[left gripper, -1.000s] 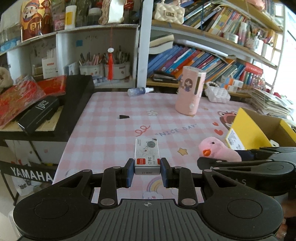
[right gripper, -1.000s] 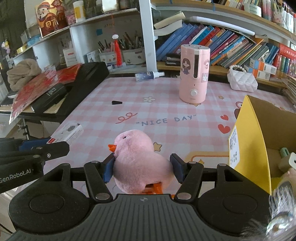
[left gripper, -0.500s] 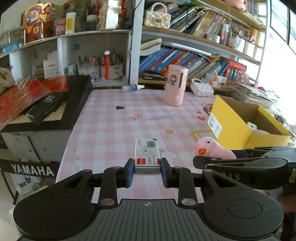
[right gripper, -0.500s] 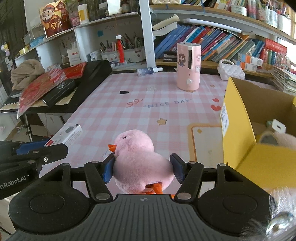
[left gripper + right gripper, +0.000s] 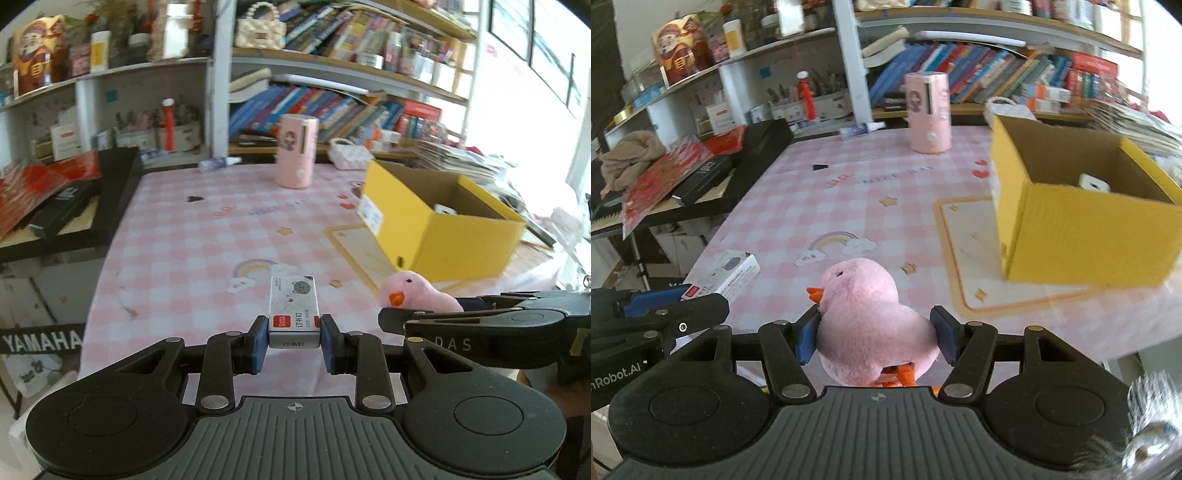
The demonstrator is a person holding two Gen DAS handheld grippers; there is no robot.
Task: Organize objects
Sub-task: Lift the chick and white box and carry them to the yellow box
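Clamped between the blue pads of the left claw (image 5: pixel 294 338), a flat rectangular staple box (image 5: pixel 293 312) is held above the checked desk (image 5: pixel 192 243). A fuzzy, rounded pink chick (image 5: pixel 871 325) is squeezed by the right claw (image 5: pixel 875 338), near an open yellow cardboard box (image 5: pixel 1086 229).

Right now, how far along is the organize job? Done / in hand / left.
Done: at least one white item already lies in the yellow box.
In hand: the left gripper is shut on the staples box; the right gripper is shut on the pink plush chick. Both are held above the near table edge, short of the box.
Left: drop both in. The pink cylinder and spray bottle remain on the table.
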